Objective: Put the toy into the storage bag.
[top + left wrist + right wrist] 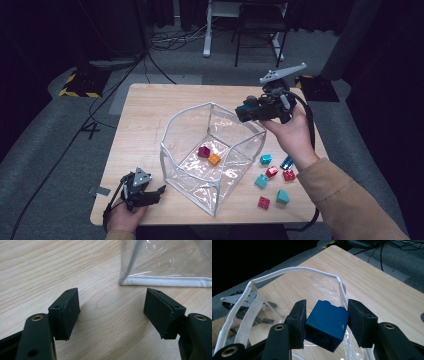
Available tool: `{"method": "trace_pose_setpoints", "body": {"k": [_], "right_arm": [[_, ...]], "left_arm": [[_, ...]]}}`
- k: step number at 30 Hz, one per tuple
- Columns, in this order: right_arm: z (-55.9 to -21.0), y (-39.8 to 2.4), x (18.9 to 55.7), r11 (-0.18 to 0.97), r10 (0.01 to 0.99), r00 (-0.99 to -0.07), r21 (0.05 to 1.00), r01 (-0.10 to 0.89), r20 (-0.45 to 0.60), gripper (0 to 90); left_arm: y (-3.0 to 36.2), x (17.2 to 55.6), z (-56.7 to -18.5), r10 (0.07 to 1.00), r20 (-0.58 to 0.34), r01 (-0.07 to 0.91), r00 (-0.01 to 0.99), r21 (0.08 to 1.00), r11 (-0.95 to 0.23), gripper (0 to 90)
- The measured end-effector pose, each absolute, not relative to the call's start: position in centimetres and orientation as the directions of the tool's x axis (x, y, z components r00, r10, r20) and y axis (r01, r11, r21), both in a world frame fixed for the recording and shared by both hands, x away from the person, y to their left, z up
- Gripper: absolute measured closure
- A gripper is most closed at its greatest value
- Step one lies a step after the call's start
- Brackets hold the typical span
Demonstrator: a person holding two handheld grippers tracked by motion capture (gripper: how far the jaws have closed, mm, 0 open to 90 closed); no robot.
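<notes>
A clear plastic bag (187,177) with white trim stands open on the wooden table (150,115). A magenta brick (203,151) and an orange brick (214,159) lie on its floor. My right gripper (245,114) hovers over the bag's far right rim, shut on a dark blue brick (327,323) that sits tilted between its pads, above the white rim (294,271). My left gripper (152,192) rests at the table's front left, open and with nothing in it. Its jaws (112,302) point at the bag's near corner (165,281), a short way off.
Several loose bricks lie on the table right of the bag, among them a teal one (265,159), a red one (272,171) and a blue one (287,162). Table edges are close at the front and right. Chair and desk legs stand beyond the far edge.
</notes>
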State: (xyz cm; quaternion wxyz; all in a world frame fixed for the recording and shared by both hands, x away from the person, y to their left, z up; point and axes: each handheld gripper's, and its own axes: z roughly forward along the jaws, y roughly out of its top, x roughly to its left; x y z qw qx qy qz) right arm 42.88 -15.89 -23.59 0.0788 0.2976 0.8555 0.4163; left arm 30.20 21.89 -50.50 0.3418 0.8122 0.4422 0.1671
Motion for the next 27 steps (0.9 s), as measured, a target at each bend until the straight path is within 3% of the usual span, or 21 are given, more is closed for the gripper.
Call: {"method": "trace_pose_setpoints", "body": {"k": [27], "right_arm": [[-26.0, -7.0, 43.7, 0.586, 0.474, -0.874, 0.702, 0.406, 0.109, 51.5]], "left_arm": [[21.9, 30.2, -50.5, 0.832, -0.028, 0.604, 0.555, 0.702, -0.378, 29.2]]}}
